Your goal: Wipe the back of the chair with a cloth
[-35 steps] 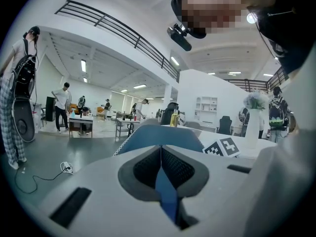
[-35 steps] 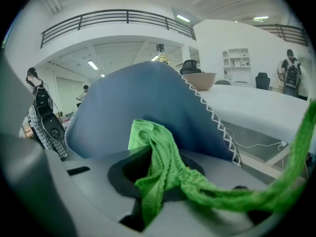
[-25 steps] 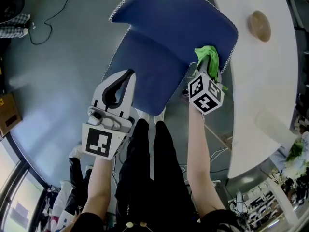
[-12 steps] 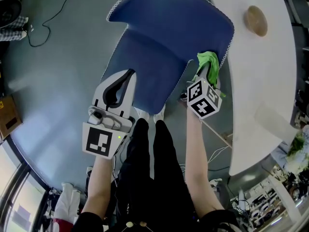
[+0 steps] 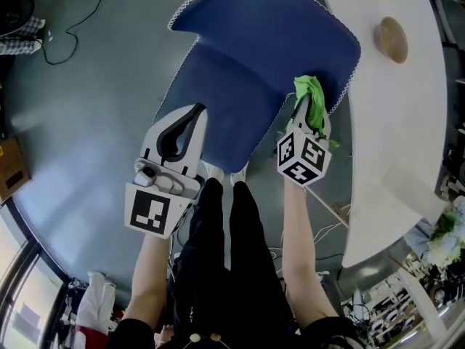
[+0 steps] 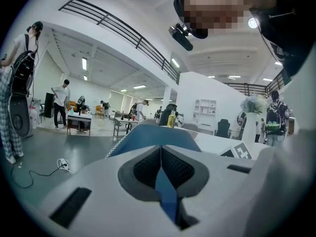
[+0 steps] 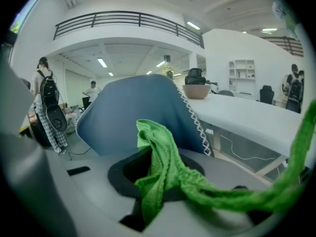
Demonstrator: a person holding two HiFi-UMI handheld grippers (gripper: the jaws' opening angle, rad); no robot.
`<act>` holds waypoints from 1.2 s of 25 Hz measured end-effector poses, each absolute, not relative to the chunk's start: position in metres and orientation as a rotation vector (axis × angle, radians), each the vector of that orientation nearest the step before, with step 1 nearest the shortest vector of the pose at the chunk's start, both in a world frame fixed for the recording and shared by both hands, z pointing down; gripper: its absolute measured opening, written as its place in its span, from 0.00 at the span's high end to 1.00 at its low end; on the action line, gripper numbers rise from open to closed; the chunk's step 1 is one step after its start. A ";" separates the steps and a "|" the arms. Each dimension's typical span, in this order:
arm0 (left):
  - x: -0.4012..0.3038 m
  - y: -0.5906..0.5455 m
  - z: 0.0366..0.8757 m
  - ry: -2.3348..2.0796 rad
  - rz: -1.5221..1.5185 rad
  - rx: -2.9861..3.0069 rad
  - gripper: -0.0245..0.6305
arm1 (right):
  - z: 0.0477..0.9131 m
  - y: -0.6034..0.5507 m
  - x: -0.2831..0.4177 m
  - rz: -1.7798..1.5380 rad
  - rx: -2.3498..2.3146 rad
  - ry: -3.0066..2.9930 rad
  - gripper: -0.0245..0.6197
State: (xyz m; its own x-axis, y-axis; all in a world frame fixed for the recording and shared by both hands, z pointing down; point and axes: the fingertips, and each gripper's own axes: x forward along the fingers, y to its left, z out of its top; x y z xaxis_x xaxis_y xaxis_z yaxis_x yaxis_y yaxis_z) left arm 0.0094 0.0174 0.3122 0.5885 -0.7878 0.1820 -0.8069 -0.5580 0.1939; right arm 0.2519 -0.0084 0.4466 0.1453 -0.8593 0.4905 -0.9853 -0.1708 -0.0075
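- Left gripper (image 5: 193, 111): jaws together, tips meeting, nothing held. Forearm extended straight from 6 o'clock, marker cube toward the body. Tips over the 8 o'clock edge of the blue chair (image 5: 254, 42).
- Right gripper (image 5: 309, 111): jaws clamped on green cloth (image 5: 311, 93). Forearm extended forward, angled slightly inward.
- Cloth: bunched and standing up from the jaws, loose tail trailing toward 3 o'clock in the right gripper view. Sits at the chair's 4 o'clock edge beside the white zigzag stitching; contact uncertain.
- White table (image 5: 396, 137): at 3 o'clock, just beside the chair.
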 end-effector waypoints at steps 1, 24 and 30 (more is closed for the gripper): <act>0.008 0.018 0.314 -1.318 0.117 2.552 0.95 | 0.445 -0.012 0.245 0.532 2.085 -1.803 0.89; -0.079 0.012 0.341 -1.539 0.137 2.368 0.95 | 0.468 -0.096 0.072 0.220 1.327 -2.255 0.89; -0.108 0.016 0.349 -1.596 0.154 2.311 0.95 | 0.491 -0.101 0.032 0.180 1.171 -2.264 0.89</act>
State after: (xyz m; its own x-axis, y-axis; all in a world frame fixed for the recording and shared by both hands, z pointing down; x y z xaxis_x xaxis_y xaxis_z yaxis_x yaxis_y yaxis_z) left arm -0.1080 0.0158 0.3494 0.3677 -0.8896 0.2710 -0.9250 -0.3198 0.2051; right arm 0.0321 -0.1008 0.4914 -0.4484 -0.7050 0.5494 -0.7831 0.6062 0.1389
